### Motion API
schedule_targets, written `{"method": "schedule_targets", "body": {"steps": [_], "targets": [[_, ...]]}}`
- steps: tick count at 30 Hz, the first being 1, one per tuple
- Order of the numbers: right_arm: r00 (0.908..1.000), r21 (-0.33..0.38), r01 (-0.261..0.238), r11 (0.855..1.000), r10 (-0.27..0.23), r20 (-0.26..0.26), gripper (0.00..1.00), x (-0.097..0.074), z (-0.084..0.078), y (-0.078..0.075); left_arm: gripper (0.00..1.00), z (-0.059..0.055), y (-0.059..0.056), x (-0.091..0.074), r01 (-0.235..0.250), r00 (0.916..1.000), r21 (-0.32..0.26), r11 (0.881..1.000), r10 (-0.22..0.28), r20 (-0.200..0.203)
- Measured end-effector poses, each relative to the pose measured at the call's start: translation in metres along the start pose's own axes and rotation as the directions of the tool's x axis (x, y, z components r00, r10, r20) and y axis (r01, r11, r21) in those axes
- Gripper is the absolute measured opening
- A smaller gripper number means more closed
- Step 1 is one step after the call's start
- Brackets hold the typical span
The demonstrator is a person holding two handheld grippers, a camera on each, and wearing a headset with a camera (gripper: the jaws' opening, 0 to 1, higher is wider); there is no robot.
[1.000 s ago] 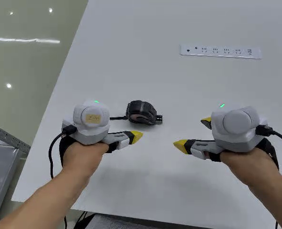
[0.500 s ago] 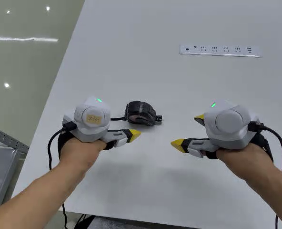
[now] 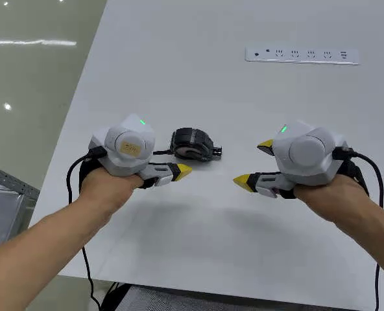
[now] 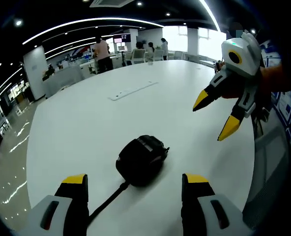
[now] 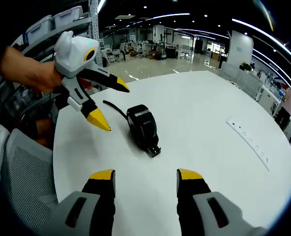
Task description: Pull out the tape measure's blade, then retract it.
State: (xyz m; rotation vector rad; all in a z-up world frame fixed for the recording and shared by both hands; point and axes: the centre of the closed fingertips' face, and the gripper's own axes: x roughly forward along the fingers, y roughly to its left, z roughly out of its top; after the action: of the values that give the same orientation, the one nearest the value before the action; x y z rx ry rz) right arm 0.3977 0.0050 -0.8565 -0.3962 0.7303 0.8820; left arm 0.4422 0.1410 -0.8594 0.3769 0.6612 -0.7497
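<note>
Here, the black tape measure (image 3: pixel 192 144) lies on the white workbench (image 3: pixel 198 78), its blade fully wound in. The left gripper (image 4: pixel 134 180) hovers just beside it and the right gripper (image 3: pixel 253 164) nearby, both with jaws parted and holding nothing.

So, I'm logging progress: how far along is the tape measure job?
Done: nothing; the tape measure has its blade in, hook at the case. In hand: left gripper and right gripper, both open, flank it on the table, touching nothing. To do: grip the case, pull the blade, retract it.
</note>
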Motion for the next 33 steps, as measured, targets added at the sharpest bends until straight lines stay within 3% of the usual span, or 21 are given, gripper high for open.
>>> {"method": "schedule_targets", "body": {"steps": [15,21,26,33], "targets": [[0.9984,-0.114,-0.050,0.992,0.046,-0.032,0.48,0.016,0.002,-0.004,0.68,-0.001,0.002,0.010,0.067,0.9977,0.117,0.991,-0.065,-0.016],[0.9982,-0.126,-0.052,0.991,0.048,-0.035,0.47,0.019,0.003,-0.007,0.66,0.000,0.002,0.011,0.079,0.9968,0.132,0.988,-0.077,-0.020],[0.9960,-0.176,-0.082,0.981,0.074,-0.050,0.45,0.028,0.001,-0.006,0.61,0.005,-0.005,0.014,0.145,0.9894,0.211,0.967,-0.142,-0.033],[0.9939,-0.196,-0.101,0.975,0.090,-0.064,0.43,0.040,-0.003,-0.008,0.60,0.006,-0.005,0.019,0.187,0.9824,0.249,0.950,-0.179,-0.053]]}}
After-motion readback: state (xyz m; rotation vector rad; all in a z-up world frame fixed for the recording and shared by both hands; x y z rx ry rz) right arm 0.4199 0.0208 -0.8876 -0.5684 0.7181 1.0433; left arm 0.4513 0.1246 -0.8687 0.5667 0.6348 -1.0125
